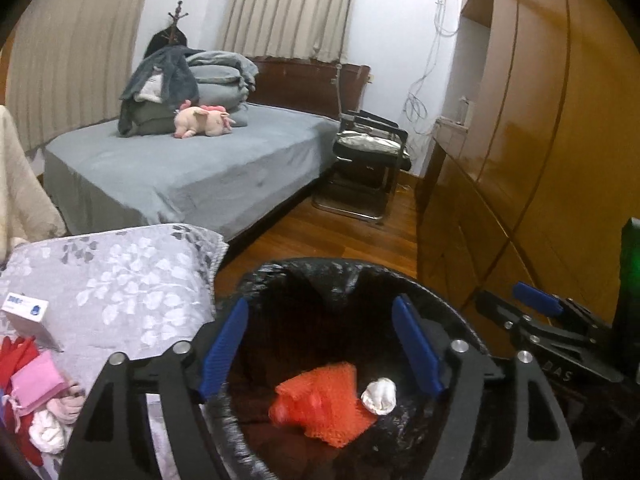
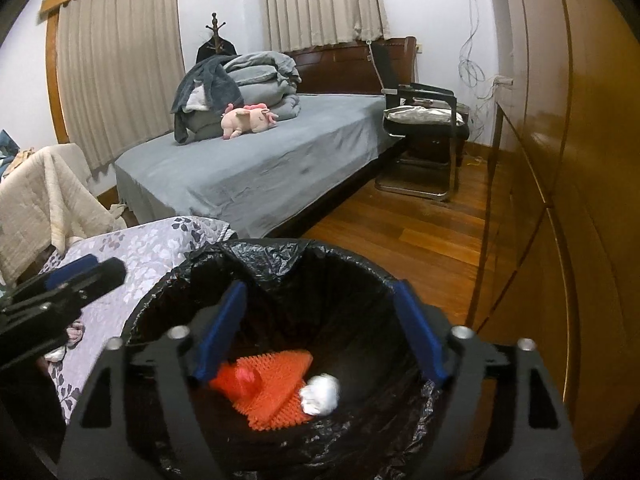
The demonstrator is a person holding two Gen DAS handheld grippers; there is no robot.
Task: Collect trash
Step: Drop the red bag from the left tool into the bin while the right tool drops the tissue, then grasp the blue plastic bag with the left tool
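Blue-padded jaws of the left gripper [image 1: 320, 344] spread wide over the mouth of the trash bin [image 1: 448, 300], nothing between them. Same with the right gripper [image 2: 320, 332]: pads well apart, empty, poised above the same opening. No earlier picture to compare, so only the present stance told.

Down inside the black bin liner [image 2: 248, 256], near the bottom: an orange mesh piece [image 2: 276, 392] and, touching its right edge, a white crumpled wad [image 2: 320, 394]. Slightly blurred, that wad in the right wrist view, so possibly not settled; cannot tell for sure. Both pieces clear of all four pads.

Judged as the drop-off step, done or all but done: two items in the bin, both hands free.

Just beside the bin's left rim, a floral cushion [image 1: 120, 276] carrying the remaining clutter. At its near left corner: a small white-and-blue box [image 1: 26, 316], a pink pouch [image 1: 36, 384], red fabric [image 1: 18, 356] and some white and pale pink cloth [image 1: 52, 428]. Which of these counts as trash, not clear from here.

Next move, most likely: lift both grippers clear of the rim without snagging the loose liner, swing left toward the cushion's near corner, pick out one piece of rubbish, keep the jaws wide until the pads straddle it. Soft, bunched things there, so a low approach and a firm close called for, with care not to drag a neighbouring piece along.
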